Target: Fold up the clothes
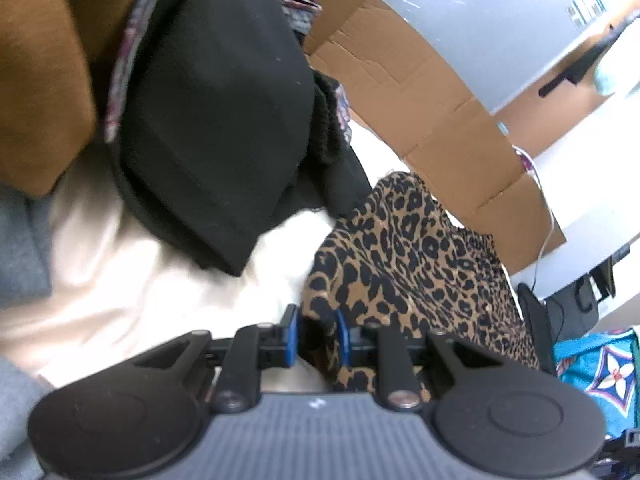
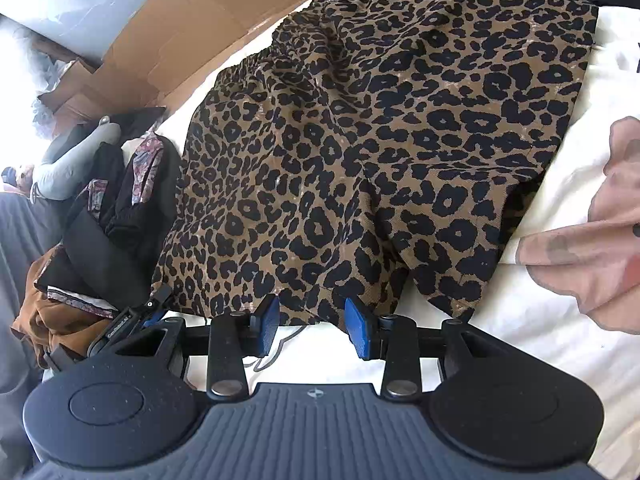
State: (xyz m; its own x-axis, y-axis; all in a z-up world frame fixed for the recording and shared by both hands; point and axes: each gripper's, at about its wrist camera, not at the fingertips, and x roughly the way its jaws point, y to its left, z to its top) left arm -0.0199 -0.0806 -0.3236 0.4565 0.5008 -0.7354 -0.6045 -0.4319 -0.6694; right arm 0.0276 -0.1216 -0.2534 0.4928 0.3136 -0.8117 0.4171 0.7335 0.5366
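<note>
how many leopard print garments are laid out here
1. A single brown and black leopard print garment lies spread on the white sheet, beside the pile of dark clothes. Its near edge sits between the left gripper fingers. Others may be hidden in that pile.

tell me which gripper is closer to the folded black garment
Left. The left gripper, pinching a corner of the leopard print shorts, sits just below the black garment. The right gripper is at the shorts' hem, further away.

Left tongs [image 1: 317, 334] narrow, pinching cloth; right tongs [image 2: 311, 326] wider, both angled down.
</note>
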